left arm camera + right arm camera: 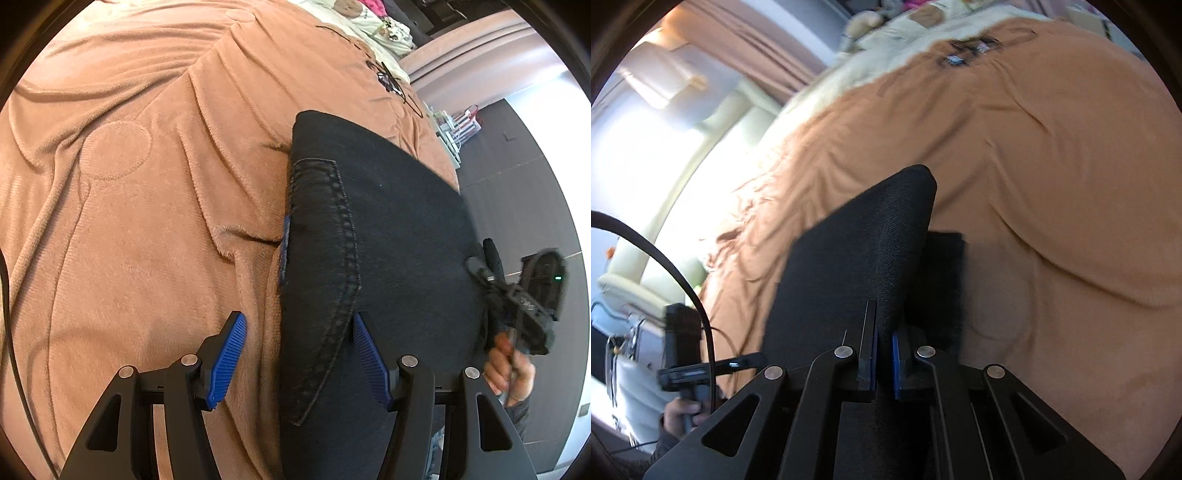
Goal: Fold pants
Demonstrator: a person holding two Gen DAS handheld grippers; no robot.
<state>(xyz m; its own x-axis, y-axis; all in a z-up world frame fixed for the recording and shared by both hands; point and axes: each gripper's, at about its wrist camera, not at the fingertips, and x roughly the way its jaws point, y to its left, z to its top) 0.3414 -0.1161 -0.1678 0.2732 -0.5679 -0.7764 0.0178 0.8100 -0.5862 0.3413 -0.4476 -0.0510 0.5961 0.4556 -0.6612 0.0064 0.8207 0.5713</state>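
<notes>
Black pants (388,221) lie folded on a brown fleece blanket (129,221), near its right edge. My left gripper (299,343) hangs open over the pants' stitched left edge. Its left blue pad is above the blanket and its right pad is above the fabric. In the left wrist view my right gripper (482,254), held by a hand (511,369), bites the pants' right edge. In the right wrist view the right gripper (884,332) is shut on a layer of the pants (864,251), which rises as a lifted flap over the blanket (1052,184).
A small dark tangle of cords (388,79) lies at the far end of the blanket. Beyond it are cream bedding and soft toys (369,22). Dark floor (517,192) lies right of the bed. A black cable (665,258) arcs by the left hand (683,410).
</notes>
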